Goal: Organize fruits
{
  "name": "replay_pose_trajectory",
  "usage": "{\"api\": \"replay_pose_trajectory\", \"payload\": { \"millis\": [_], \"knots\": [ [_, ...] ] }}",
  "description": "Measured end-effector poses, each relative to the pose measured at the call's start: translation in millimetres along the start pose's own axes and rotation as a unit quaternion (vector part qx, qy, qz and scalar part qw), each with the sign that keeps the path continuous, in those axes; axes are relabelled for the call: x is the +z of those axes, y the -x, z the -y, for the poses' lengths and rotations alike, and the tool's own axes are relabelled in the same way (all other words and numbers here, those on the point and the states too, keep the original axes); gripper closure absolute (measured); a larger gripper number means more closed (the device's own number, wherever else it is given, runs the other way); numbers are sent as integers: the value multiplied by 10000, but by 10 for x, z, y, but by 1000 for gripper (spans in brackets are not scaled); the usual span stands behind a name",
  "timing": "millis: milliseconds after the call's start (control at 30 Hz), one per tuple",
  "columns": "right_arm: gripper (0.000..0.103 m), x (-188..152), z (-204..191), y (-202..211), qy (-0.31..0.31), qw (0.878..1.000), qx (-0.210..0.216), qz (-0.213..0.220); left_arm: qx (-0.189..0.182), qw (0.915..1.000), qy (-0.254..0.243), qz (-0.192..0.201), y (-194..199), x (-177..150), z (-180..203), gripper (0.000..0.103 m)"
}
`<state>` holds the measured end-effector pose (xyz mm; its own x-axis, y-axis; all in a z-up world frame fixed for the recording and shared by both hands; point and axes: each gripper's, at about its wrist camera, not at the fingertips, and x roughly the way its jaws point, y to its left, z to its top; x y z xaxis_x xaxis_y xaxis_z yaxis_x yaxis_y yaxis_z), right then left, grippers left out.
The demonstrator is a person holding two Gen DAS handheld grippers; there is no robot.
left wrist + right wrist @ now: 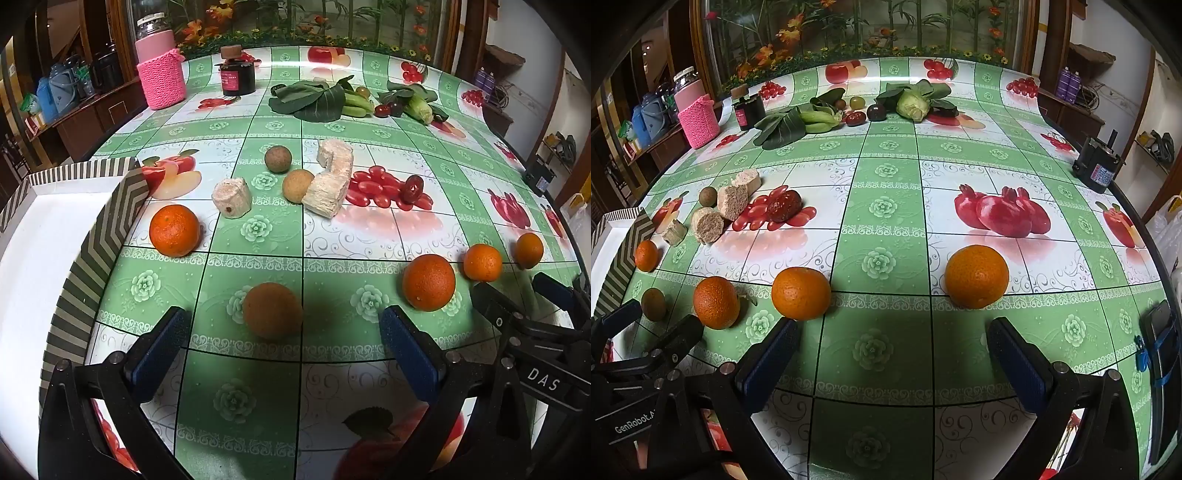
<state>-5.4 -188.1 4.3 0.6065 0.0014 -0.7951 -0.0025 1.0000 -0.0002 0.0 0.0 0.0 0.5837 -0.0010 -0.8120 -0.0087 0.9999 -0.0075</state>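
The left gripper stands wide open and empty, a round brown fruit just ahead between its fingers. The right gripper gapes too, empty; two of the four pebbly-skinned oranges lie just beyond its fingertips. The zigzag-patterned box sits left of the left gripper.

My left wrist camera looks steeply down over the table, near a brown fruit at twelve o'clock. My right wrist camera sits beside it, sharing the oranges and far vegetables.
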Motion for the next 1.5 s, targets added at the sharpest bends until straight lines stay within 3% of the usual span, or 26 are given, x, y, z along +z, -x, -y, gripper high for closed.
{"api": "replay_pose_trajectory", "payload": {
  "millis": [967, 1167, 1267, 1500],
  "knots": [
    [0, 6, -6, -5, -27, 10000, -23, -4, 20, 10000, 20, -2, -2, 2, -4, 0],
    [0, -2, -11, -19, 130, 9999, 76, -65, -272, 9988, -258, -316, 27, 18, -70, 0],
    [0, -12, 63, 20, 163, 9996, 53, -223, -460, 9983, -237, -264, 141, -32, -167, 0],
    [1, -54, 210, 321, 283, 9988, 393, 53, -626, 9974, -361, 27, 405, -31, -234, 0]
  ]
}}
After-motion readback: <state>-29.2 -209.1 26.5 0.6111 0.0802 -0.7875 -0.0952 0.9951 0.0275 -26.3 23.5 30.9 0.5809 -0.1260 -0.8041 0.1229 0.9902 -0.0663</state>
